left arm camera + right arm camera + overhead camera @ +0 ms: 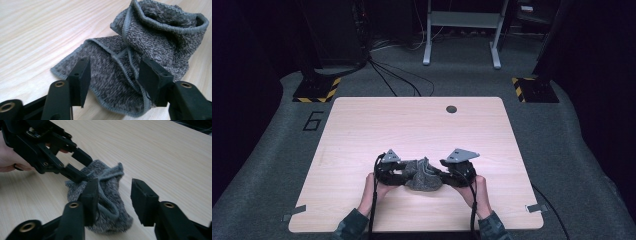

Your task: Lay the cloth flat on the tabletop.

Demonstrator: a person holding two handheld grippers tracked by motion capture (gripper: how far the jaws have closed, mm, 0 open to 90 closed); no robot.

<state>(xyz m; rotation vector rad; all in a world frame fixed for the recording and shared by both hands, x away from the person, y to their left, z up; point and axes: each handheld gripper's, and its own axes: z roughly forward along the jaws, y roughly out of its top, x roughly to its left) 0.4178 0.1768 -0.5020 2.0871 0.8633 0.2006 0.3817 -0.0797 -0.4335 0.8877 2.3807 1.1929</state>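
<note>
High view: both tongs, left point(404, 175) and right point(446, 174), gape around a crumpled grey terry cloth point(423, 176).

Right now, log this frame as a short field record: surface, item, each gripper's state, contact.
surface: light wooden table
item: grey towel, crumpled in a heap
left gripper: open, jaws either side of a towel edge
right gripper: open, jaws at the towel's other side
contact: neither clamped on the cloth
hands: both at the table's near edge
</note>
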